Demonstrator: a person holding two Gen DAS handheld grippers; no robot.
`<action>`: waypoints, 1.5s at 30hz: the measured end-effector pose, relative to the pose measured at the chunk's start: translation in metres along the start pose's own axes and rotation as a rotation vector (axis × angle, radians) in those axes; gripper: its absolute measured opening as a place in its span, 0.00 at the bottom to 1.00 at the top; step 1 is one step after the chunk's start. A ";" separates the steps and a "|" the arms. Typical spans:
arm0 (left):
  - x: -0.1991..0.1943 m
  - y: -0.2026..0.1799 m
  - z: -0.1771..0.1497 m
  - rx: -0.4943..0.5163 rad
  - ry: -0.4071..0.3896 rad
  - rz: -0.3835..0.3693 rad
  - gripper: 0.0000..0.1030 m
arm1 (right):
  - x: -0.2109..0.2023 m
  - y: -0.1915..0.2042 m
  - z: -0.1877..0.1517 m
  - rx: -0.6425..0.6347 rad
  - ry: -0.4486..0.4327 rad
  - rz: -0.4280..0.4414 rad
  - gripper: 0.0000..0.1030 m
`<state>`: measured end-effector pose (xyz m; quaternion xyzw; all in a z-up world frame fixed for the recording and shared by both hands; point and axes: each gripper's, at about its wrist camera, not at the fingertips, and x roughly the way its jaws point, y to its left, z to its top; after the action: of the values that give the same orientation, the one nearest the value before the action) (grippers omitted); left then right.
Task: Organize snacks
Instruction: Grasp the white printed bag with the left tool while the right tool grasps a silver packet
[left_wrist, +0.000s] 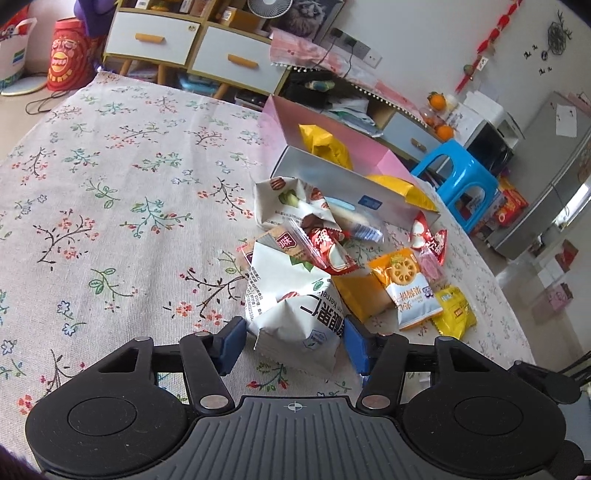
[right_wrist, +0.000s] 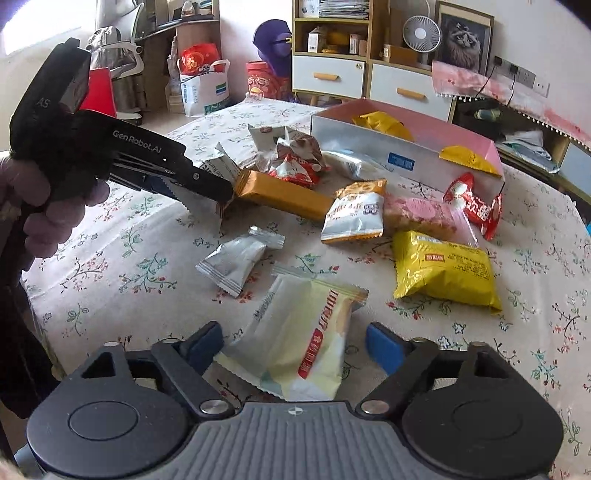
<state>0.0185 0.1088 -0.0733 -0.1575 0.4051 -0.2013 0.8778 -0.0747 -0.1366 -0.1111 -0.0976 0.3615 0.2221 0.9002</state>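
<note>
Left wrist: crumpled white snack packet (left_wrist: 291, 306)

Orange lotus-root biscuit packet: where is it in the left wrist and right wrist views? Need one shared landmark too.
Left wrist: the orange biscuit packet lies right of centre, past the gripper, between the gold bar and the yellow packet.
Right wrist: the orange biscuit packet lies at mid-frame, just right of centre, right of the gold bar, above the yellow packet.
Shared landmark: the pink-lined box behind the pile.
</note>
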 end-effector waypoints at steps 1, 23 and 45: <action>0.000 0.000 0.000 -0.003 -0.001 -0.002 0.53 | 0.001 -0.001 0.001 0.001 -0.004 -0.001 0.63; -0.018 -0.013 0.011 0.057 -0.074 0.012 0.42 | -0.012 -0.007 0.011 0.019 -0.060 -0.004 0.36; -0.024 -0.033 0.024 0.090 -0.137 0.000 0.42 | -0.002 -0.009 0.014 -0.008 0.025 -0.050 0.37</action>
<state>0.0150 0.0940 -0.0284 -0.1314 0.3344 -0.2079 0.9098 -0.0628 -0.1407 -0.0997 -0.1128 0.3695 0.1998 0.9004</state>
